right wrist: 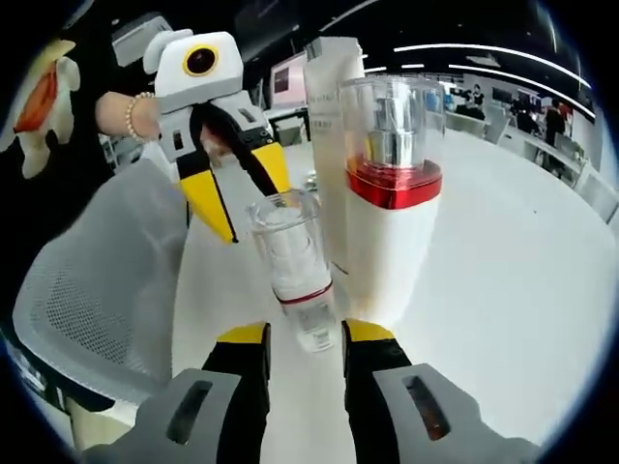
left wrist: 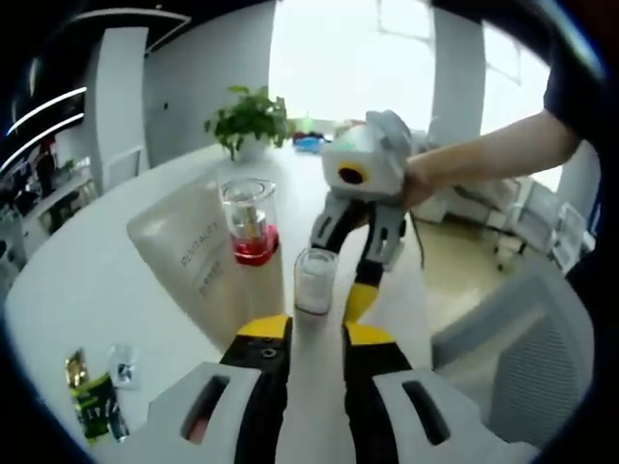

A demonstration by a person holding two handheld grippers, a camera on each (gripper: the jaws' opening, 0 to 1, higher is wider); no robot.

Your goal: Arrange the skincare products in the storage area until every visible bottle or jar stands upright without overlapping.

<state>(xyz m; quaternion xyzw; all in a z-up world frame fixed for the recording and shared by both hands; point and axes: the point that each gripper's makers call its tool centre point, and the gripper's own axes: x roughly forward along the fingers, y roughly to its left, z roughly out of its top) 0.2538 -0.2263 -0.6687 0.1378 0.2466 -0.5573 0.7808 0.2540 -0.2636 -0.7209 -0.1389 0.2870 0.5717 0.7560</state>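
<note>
A small clear bottle (left wrist: 314, 280) (right wrist: 293, 266) stands upright on the round white table (left wrist: 87, 280) (right wrist: 503, 290). My right gripper (right wrist: 308, 336) (left wrist: 338, 275) is open, one jaw on each side of the bottle's base without pressing it. A taller white bottle with a red band and clear cap (left wrist: 250, 224) (right wrist: 392, 184) stands upright close beside it. A white carton (left wrist: 189, 253) (right wrist: 331, 106) is just behind them. My left gripper (left wrist: 317, 333) (right wrist: 240, 188) is open and holds nothing, a short way from the small bottle.
A potted plant (left wrist: 250, 118) stands at the table's far edge. A few small sachets (left wrist: 97, 396) lie on the table near my left gripper. A grey mesh chair (left wrist: 522, 358) (right wrist: 97, 280) stands at the table's edge, next to the person's arm (left wrist: 484, 155).
</note>
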